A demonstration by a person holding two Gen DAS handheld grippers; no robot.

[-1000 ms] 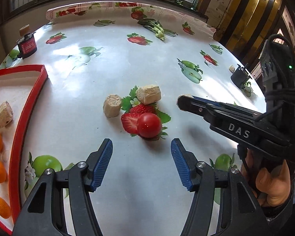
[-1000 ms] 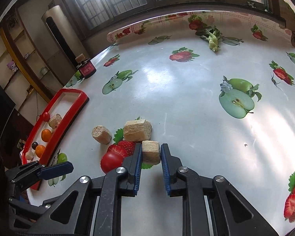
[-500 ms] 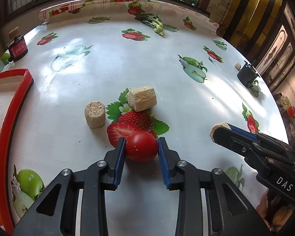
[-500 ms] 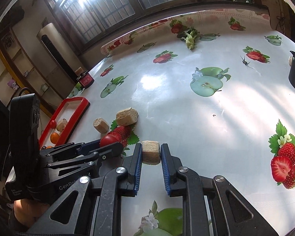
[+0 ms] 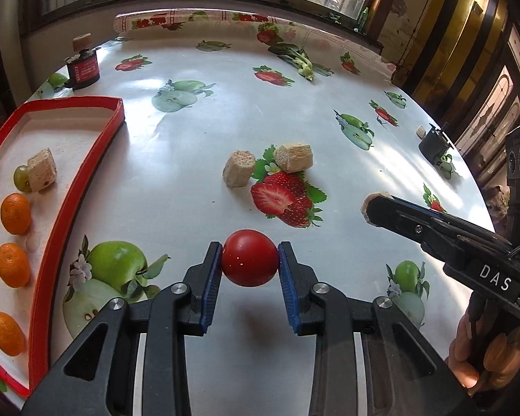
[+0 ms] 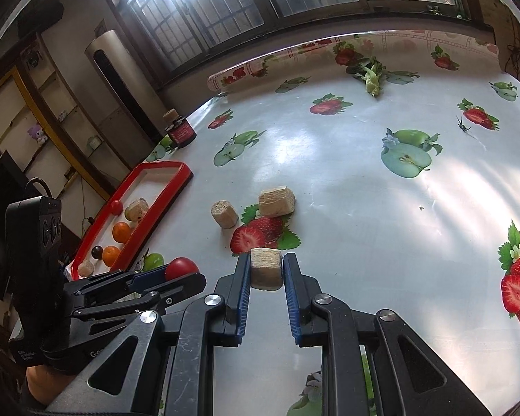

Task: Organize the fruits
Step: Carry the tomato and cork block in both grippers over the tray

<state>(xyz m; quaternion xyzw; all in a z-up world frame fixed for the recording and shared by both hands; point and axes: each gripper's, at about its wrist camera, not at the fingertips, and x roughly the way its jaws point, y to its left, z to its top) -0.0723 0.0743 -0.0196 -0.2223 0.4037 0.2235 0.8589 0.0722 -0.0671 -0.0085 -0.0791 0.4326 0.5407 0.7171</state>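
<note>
My left gripper (image 5: 249, 263) is shut on a red tomato (image 5: 249, 258) and holds it above the tablecloth; it also shows in the right wrist view (image 6: 180, 267). My right gripper (image 6: 267, 270) is shut on a tan cake block (image 6: 267, 267), lifted off the table, seen at the right in the left wrist view (image 5: 372, 204). Two more tan blocks (image 5: 238, 168) (image 5: 293, 157) lie on the table ahead. A red tray (image 5: 97, 159) at the left holds oranges (image 5: 15, 213), a green grape, a small tomato and a tan block (image 5: 42, 170).
A dark jar with a cork (image 5: 83, 66) stands at the far left behind the tray. A small black object (image 5: 433, 144) sits at the right table edge. A leafy vegetable (image 5: 296, 59) lies at the back. The cloth has printed fruit.
My left gripper closed on the tomato and drew it back, off the strawberry print. My right gripper lifted its tan block and moved it back and to the right.
</note>
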